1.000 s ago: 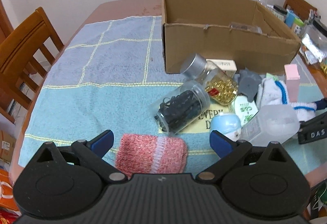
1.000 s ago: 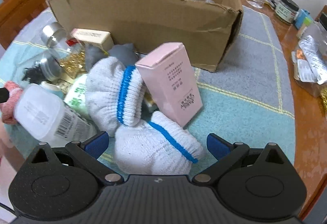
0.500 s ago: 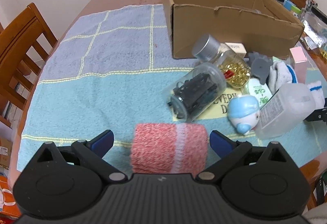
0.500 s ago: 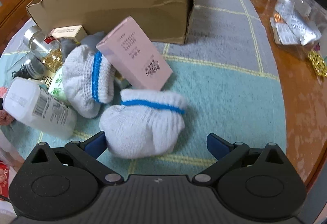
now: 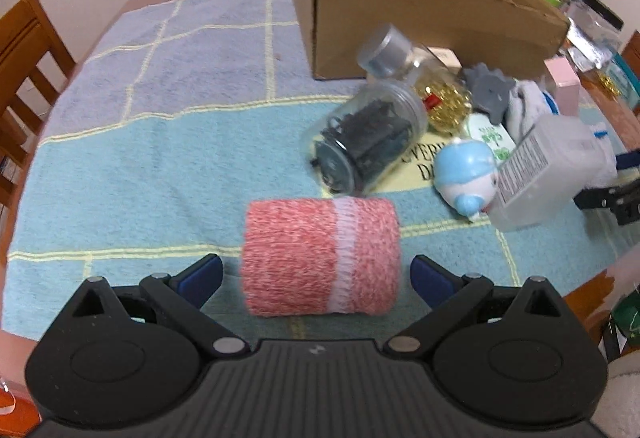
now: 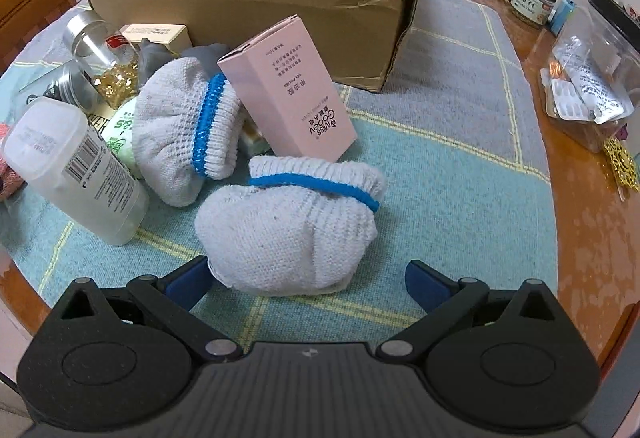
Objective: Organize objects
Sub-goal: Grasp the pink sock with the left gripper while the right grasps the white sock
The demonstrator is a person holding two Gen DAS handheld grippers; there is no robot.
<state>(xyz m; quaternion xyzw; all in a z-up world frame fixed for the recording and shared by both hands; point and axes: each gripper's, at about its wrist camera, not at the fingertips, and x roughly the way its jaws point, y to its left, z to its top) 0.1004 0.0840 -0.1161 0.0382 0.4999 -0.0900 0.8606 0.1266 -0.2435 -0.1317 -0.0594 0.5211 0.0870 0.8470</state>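
Left wrist view: left gripper (image 5: pixel 316 274) spread wide around a pink rolled sock (image 5: pixel 320 256) lying between its fingers, seemingly pre-grasp; closing comes next, likely.

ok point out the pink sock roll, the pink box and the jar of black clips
pink sock roll (image 5: pixel 320 257), left wrist view, middle of the knit body
pink box (image 6: pixel 289 94), right wrist view, printed front face
jar of black clips (image 5: pixel 370 136), left wrist view, clear side wall
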